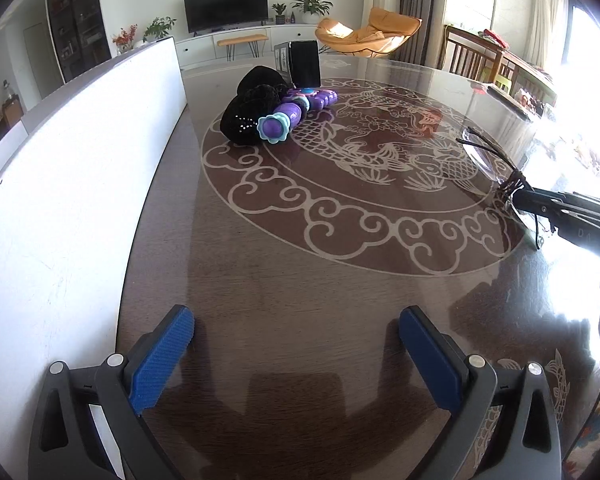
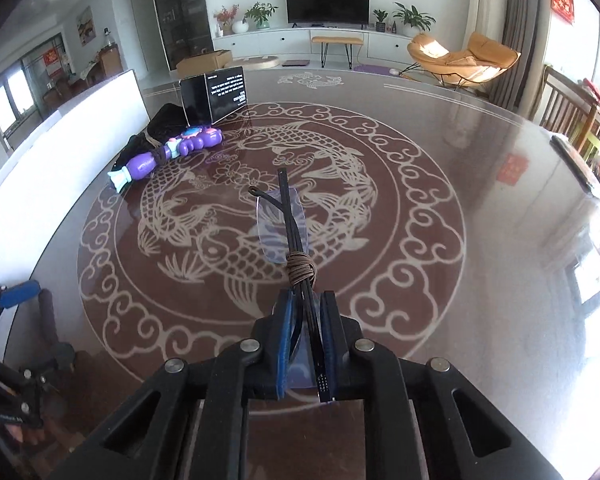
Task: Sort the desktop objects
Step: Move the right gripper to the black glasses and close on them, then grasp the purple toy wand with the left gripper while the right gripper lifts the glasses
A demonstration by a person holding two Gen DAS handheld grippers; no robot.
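My right gripper is shut on a pair of folded rimless glasses with black arms bound by a brown cord, held above the round table. In the left wrist view the glasses and the right gripper show at the right. My left gripper is open and empty, low over the table near its left edge. A purple toy wand lies on a black cloth bag at the far side. A black box stands behind them.
The dark table has a carp pattern and a glossy top. A white board stands along its left edge. Wooden chairs stand at the right; a TV stand and an orange lounge chair lie beyond.
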